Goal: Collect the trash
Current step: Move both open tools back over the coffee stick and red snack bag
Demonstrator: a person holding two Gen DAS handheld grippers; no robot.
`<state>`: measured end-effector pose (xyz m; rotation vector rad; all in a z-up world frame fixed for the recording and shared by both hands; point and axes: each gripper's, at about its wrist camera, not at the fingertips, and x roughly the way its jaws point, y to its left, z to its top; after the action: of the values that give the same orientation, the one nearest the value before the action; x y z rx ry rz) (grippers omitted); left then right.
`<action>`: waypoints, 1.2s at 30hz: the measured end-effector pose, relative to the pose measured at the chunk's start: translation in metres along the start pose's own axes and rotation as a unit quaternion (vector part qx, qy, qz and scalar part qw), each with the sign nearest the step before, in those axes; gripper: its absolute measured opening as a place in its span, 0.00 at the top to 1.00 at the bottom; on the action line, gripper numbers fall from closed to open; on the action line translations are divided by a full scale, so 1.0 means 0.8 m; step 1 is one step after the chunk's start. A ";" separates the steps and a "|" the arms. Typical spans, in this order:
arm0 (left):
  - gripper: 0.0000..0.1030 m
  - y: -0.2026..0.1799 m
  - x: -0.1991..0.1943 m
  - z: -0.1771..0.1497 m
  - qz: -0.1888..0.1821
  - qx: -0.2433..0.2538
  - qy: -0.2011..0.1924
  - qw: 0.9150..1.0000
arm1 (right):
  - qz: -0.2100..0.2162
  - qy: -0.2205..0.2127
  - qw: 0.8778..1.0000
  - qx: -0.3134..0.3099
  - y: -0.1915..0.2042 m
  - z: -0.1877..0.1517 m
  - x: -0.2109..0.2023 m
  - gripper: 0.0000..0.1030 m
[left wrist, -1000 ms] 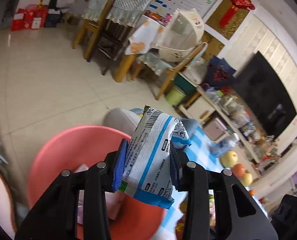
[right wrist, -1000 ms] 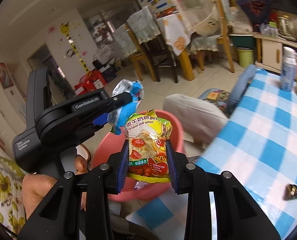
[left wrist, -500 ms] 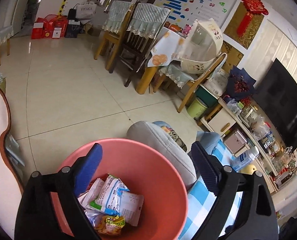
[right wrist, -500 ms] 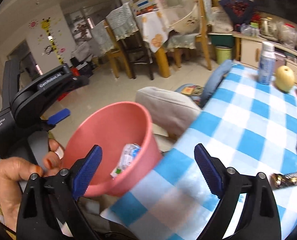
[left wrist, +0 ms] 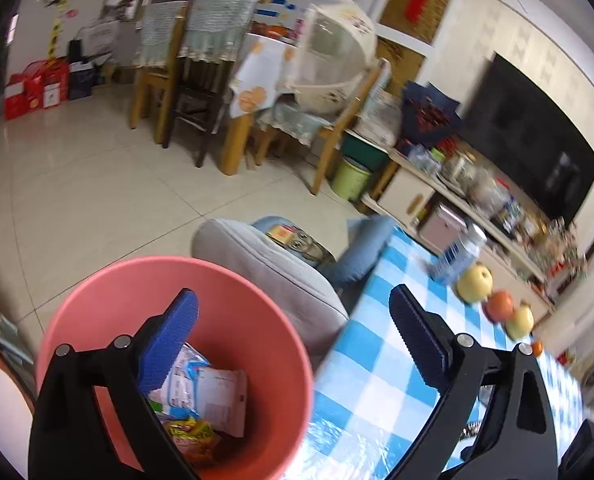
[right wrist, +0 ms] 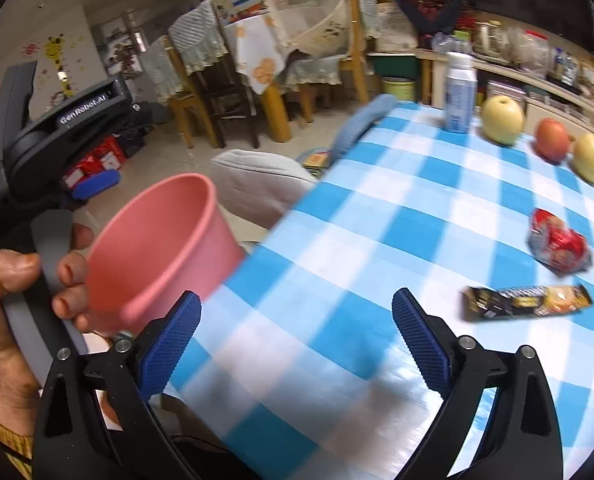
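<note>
A pink bin (left wrist: pixel 97 292) stands beside the blue-checked table (left wrist: pixel 377 360); it also shows in the right wrist view (right wrist: pixel 153 232). Inside lie a white-blue wrapper (left wrist: pixel 213 388) and a yellow-red snack bag (left wrist: pixel 189 436). My left gripper (left wrist: pixel 293 336) is open and empty above the bin's rim. My right gripper (right wrist: pixel 295 336) is open and empty over the table (right wrist: pixel 377 220). A dark snack bar wrapper (right wrist: pixel 527 300) and a red packet (right wrist: pixel 559 244) lie on the table to its right. The left gripper's body (right wrist: pixel 57 128) is seen at left, held by a hand.
A spray bottle (right wrist: pixel 461 96), two yellow fruits (right wrist: pixel 503 120) and a red apple (right wrist: pixel 553 140) stand at the table's far edge. A grey cushion (left wrist: pixel 269 268) sits beside the bin. Dining chairs and a table (left wrist: pixel 217 80) stand across the tiled floor.
Both grippers opened and dropped their wrappers into the pink bin. Both have since swung right toward the table.
</note>
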<state>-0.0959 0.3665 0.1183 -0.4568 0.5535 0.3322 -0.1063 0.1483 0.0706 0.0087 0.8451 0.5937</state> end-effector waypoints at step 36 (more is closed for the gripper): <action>0.05 -0.184 0.010 -0.102 -0.067 0.225 0.070 0.969 | -0.112 -0.043 0.989 0.081 -0.145 -0.050 -0.105 0.07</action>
<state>-0.0625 0.2020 0.0997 -0.0767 0.7103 0.0374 -0.1208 0.0000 0.0749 0.0850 0.7953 0.3102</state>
